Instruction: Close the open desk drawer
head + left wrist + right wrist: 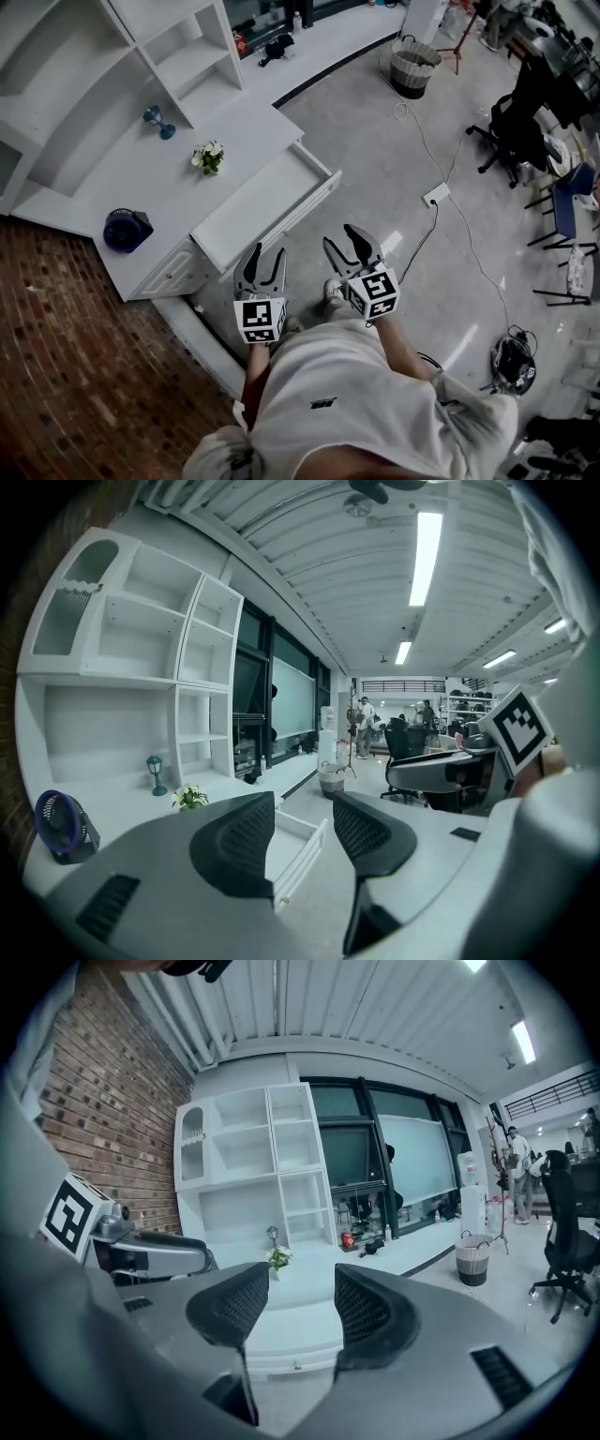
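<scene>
Drawer juts open from white desk over grey floor; left gripper, right gripper jaws spread.

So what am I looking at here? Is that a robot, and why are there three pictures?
No robot: a person holds two hand tools, each with two jaws. The head view comes from a camera on the person's head, looking down. It shows the left gripper and right gripper held out in front of the white desk. The other two pictures come from cameras riding on each gripper, looking out between its dark jaws. Both pairs of jaws stand apart and hold nothing. The desk's drawer is pulled out. On the desk stand a small dark fan, a little potted plant and a small blue lantern-like ornament.
</scene>
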Demonstrator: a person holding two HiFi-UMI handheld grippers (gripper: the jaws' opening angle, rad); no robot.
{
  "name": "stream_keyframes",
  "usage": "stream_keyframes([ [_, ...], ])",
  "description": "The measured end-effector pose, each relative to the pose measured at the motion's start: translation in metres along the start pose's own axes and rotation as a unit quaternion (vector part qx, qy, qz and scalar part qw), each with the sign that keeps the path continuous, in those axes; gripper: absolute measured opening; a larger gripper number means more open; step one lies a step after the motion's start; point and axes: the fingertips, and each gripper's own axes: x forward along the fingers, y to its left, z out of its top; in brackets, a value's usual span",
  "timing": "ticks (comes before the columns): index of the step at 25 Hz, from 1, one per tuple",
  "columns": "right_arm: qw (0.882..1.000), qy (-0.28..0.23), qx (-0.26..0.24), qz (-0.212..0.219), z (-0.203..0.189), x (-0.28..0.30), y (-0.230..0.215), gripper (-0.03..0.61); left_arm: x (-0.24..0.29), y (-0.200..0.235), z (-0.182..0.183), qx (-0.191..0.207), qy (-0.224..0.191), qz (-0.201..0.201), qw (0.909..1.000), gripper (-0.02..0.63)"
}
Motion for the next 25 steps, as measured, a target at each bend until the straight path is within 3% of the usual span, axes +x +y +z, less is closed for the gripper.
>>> stream_keyframes([
  [13,0.996,0.038,0.012,0.078,-0.017,0.042,-0.062,0.222,0.045,-0.019,-0.020,-0.025,0.041,0.086,0.9951,0.190],
  [25,0.991,0.093,-0.009,0.090,-0.070,0.096,-0.071,0.222,0.067,0.014,-0.085,-0.082,0.076,0.114,0.9871,0.189],
])
